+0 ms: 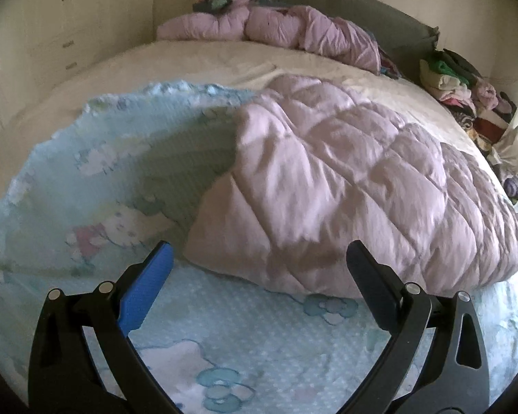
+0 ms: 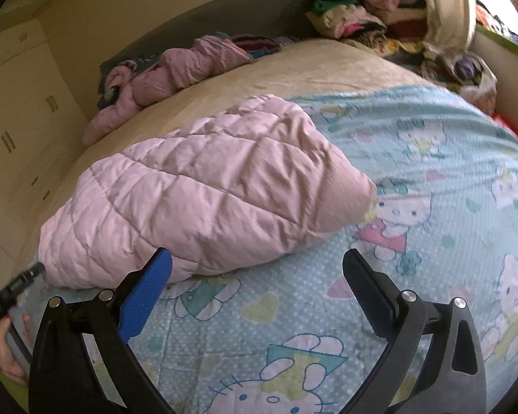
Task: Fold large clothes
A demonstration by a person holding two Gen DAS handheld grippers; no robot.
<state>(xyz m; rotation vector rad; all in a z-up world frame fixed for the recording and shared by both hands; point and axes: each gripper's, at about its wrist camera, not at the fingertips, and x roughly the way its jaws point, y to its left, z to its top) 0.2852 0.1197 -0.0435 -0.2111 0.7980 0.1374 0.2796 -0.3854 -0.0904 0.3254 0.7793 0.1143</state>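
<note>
A pink quilted blanket (image 1: 345, 186) lies bunched on a light blue cartoon-print sheet (image 1: 259, 345) on the bed. In the left wrist view the sheet's left part is raised in a fold. My left gripper (image 1: 259, 262) is open and empty, just in front of the quilt's near edge. In the right wrist view the same quilt (image 2: 207, 186) lies left of centre on the sheet (image 2: 414, 179). My right gripper (image 2: 257, 265) is open and empty, just in front of the quilt's near edge. The other gripper (image 2: 13, 289) shows at the far left.
A second pink quilted item (image 1: 272, 27) lies by the grey headboard (image 1: 362, 7). A pile of mixed clothes (image 1: 459, 86) sits at the bed's far right, also in the right wrist view (image 2: 362, 17). Cream wardrobe doors (image 1: 69, 17) stand to the left.
</note>
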